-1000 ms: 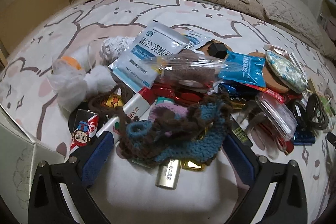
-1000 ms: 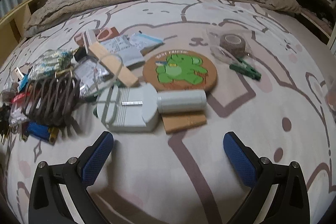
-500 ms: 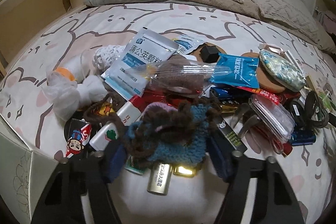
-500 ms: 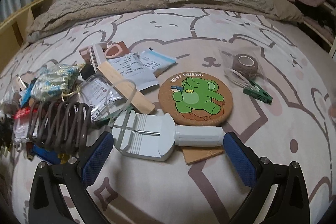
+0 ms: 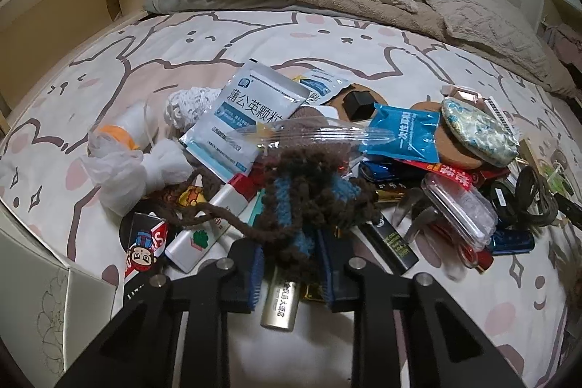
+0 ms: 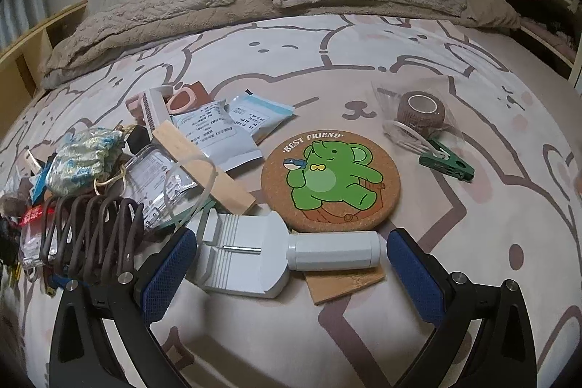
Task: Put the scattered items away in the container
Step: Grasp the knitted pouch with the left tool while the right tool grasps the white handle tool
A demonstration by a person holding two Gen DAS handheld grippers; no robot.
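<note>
Now the left claw (image 5: pixel 291 273) is closing on the brown-and-blue crocheted pouch (image 5: pixel 309 202) for lifting, while beside the round cork elephant coaster (image 6: pixel 330 181) the right claw (image 6: pixel 287 271) gapes empty.

Dim, even indoor light with a slightly cool cast and soft, faint shadows under the jaws. Both views bend strongly toward dark rounded corners. Beyond the jaws, the clear plastic bag (image 5: pixel 309 135) catches mild glare; the far right edge smears slightly.

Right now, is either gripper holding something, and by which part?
The left gripper is closing on the brown and blue knitted pouch, pinched at its near lower end. The right gripper is open and holds nothing.
</note>
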